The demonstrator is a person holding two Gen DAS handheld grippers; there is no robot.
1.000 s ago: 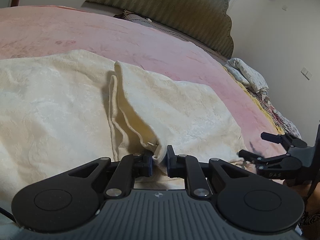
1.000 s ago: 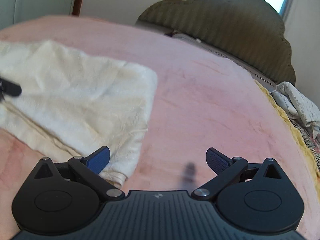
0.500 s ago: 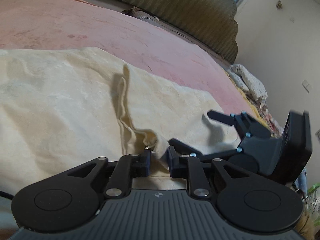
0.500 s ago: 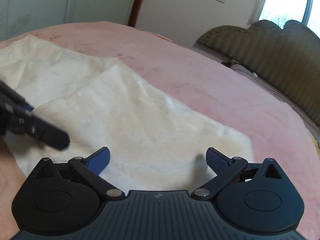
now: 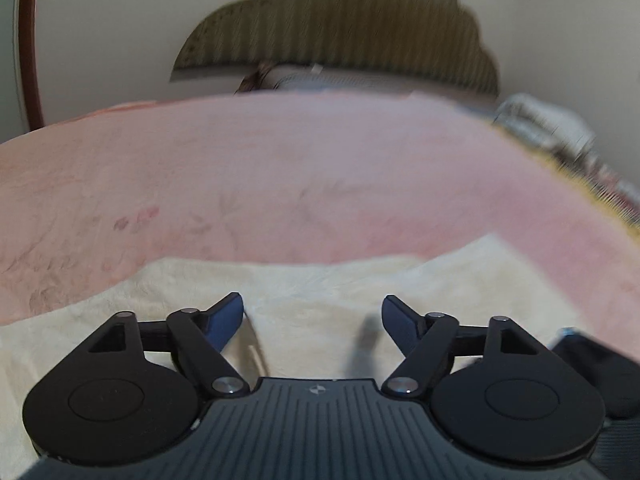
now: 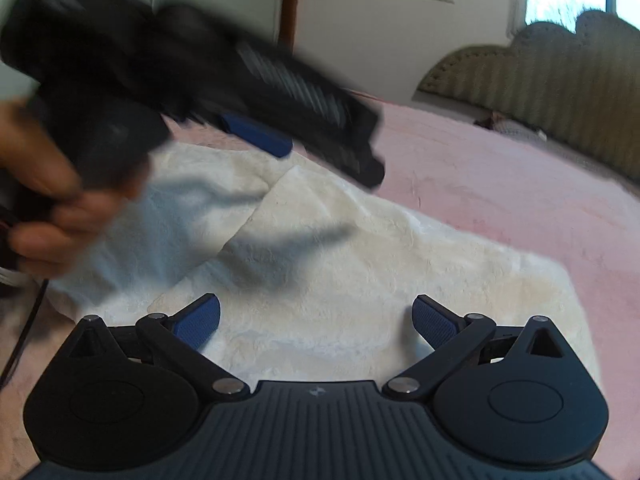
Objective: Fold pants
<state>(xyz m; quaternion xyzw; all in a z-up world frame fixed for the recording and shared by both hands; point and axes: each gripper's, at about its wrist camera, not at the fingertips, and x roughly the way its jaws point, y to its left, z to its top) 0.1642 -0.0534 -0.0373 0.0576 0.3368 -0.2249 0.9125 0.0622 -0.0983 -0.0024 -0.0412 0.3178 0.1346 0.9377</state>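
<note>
Cream pants (image 6: 328, 272) lie folded flat on the pink bedspread (image 6: 500, 196), one layer lapped over another. In the left wrist view the same pants (image 5: 320, 292) fill the near ground. My left gripper (image 5: 313, 316) hovers above them, its jaws opening, with nothing between the blue pads. My right gripper (image 6: 316, 322) stands open over the pants' near edge, also with nothing in it. In the right wrist view the left gripper (image 6: 260, 140) shows blurred at upper left, held by a hand (image 6: 48, 200) above the cloth.
An olive padded headboard (image 5: 340, 28) stands at the far end of the bed. Rumpled patterned bedding (image 5: 560, 136) lies at the right edge. A brown door frame (image 6: 290, 4) and white wall are behind. Pink bedspread stretches beyond the pants.
My left gripper let go of the pants' edge, opened, lifted and swung away, so its view now faces the headboard. The right gripper turned left over the pants and then held still.
</note>
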